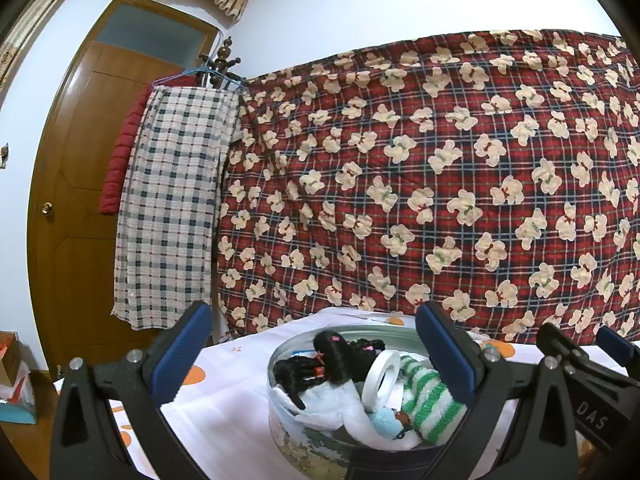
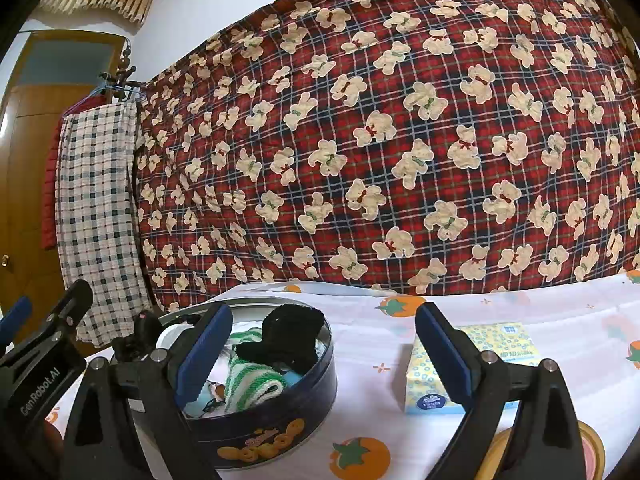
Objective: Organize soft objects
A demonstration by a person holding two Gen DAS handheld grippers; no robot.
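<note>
While both grippers, left [image 1: 316, 356] and right [image 2: 324, 350], gape empty: tin [image 2: 280, 424] overfilled; black knit [image 2: 288, 340] at 12 o'clock liable to spill if nudged.

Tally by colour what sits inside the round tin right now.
Inside the tin:
Black knitted pieces: 2 or more, they overlap
Green-and-white striped sock: 1
White tape roll: 1
White and light-blue soft pieces: count unclear
Total: at least 5

Round tin [image 2: 280, 432] on table holds green-striped sock [image 2: 248, 384], black knit piece [image 2: 288, 340], tape roll [image 1: 382, 374].
</note>
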